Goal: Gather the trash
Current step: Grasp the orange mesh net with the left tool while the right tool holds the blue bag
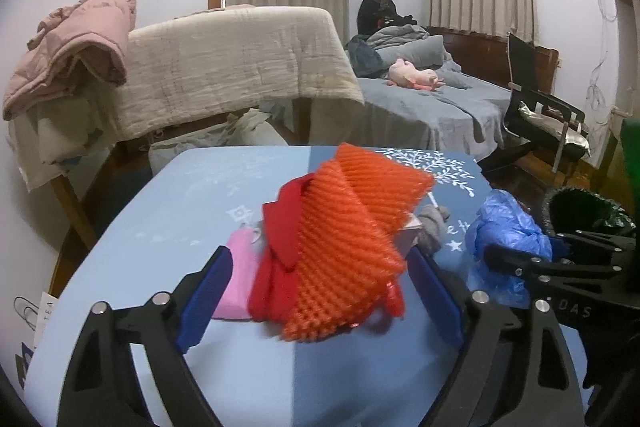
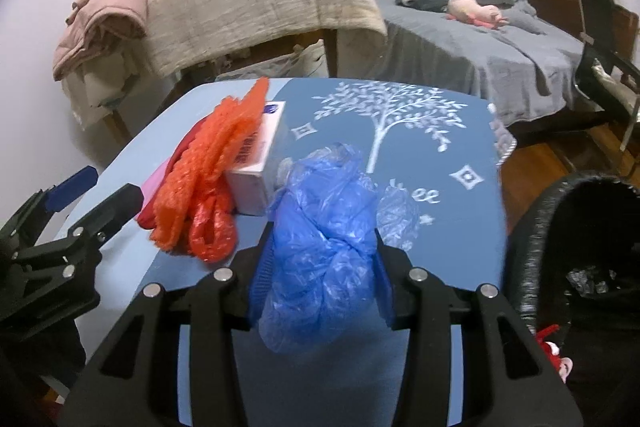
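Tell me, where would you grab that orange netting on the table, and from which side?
Take the orange netting across its bunched near end, where it lies folded with the red bag. Come from the near table edge, angled downward, as the open left tool already straddles it. Its soft, crumpled heap should squeeze together there; the far end leans on a white box.

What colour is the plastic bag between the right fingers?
Blue; the plastic bag shows best in the right wrist view.

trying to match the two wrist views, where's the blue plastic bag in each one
Left wrist: blue plastic bag at right of centre, beside the right gripper.
Right wrist: bottom centre, clamped in that gripper.
Shared landmark: orange foam net, left of the bag.
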Demonstrator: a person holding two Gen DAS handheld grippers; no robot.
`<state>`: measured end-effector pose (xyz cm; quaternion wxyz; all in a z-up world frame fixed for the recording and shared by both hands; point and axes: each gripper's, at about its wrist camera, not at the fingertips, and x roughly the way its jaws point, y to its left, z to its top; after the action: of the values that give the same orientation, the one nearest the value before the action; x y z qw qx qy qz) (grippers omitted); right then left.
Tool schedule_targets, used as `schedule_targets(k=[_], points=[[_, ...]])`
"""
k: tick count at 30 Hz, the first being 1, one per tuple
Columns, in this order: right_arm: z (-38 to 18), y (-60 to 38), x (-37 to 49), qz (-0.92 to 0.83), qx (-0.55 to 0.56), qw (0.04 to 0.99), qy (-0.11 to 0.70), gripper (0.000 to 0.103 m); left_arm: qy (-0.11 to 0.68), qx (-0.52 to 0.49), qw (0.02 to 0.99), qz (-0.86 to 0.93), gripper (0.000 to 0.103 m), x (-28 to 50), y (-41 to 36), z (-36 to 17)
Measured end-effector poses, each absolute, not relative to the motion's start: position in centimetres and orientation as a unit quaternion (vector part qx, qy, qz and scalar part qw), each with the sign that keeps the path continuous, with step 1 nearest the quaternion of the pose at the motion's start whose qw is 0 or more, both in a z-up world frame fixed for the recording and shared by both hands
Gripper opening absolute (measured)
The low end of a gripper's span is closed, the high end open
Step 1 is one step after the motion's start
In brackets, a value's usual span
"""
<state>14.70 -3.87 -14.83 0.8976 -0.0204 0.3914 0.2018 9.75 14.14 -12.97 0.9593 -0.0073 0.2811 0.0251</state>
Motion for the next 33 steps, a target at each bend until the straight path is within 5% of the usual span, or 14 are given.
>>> schedule_targets(k=[9, 22, 33], points=[[-15.2, -5.1, 15.0, 0.191, -0.022, 0.899, 0.394, 0.043, 0.278, 0.000, 0.960, 0.017, 0.074, 11.3, 11.8, -13.4], [-15.7, -5.3, 15.3, 0.186, -0.020, 0.896, 0.403, 0.043, 0.300, 0.001, 0.954, 0.022, 0.021, 12.4, 11.7, -15.1], [-13.6, -5.3, 14.7, 0.192, -0.022, 0.905, 0.379, 0.043, 0.268, -0.016, 0.963, 0.017, 0.016, 10.8, 12.1, -12.0]])
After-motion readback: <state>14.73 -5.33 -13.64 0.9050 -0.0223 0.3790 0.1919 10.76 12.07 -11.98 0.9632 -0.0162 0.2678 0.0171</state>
